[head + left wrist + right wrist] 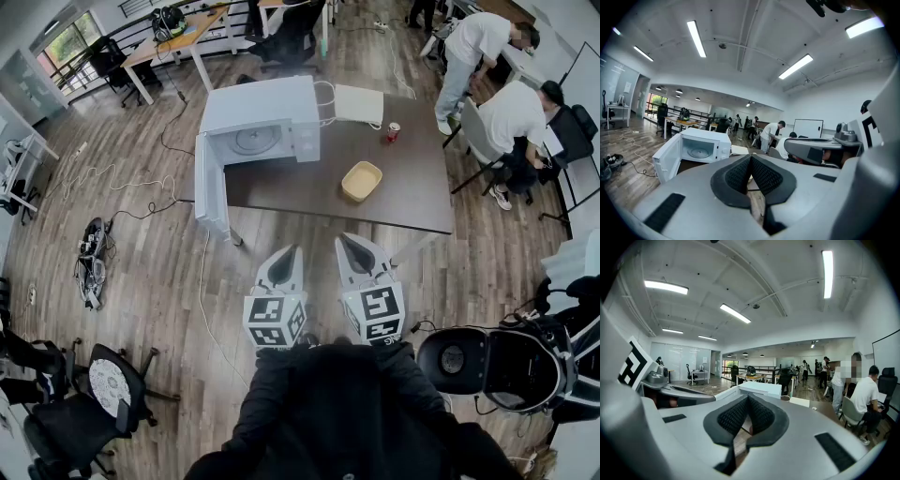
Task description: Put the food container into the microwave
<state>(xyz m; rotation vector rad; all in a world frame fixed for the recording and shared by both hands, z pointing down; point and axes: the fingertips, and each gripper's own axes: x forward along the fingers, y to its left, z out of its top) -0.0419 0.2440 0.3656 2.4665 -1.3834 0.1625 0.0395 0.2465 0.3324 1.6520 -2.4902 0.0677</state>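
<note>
The yellow food container sits empty on the dark table, to the right of the white microwave. The microwave's door hangs wide open and its glass turntable shows inside. My left gripper and right gripper are held side by side, short of the table's near edge, both shut with nothing in them. In the left gripper view the pads meet below the open microwave. In the right gripper view the shut gripper points toward the microwave.
A red can and a flat white box stand at the table's far side. People sit and stand at the right. Cables run over the wooden floor on the left; office chairs stand close by.
</note>
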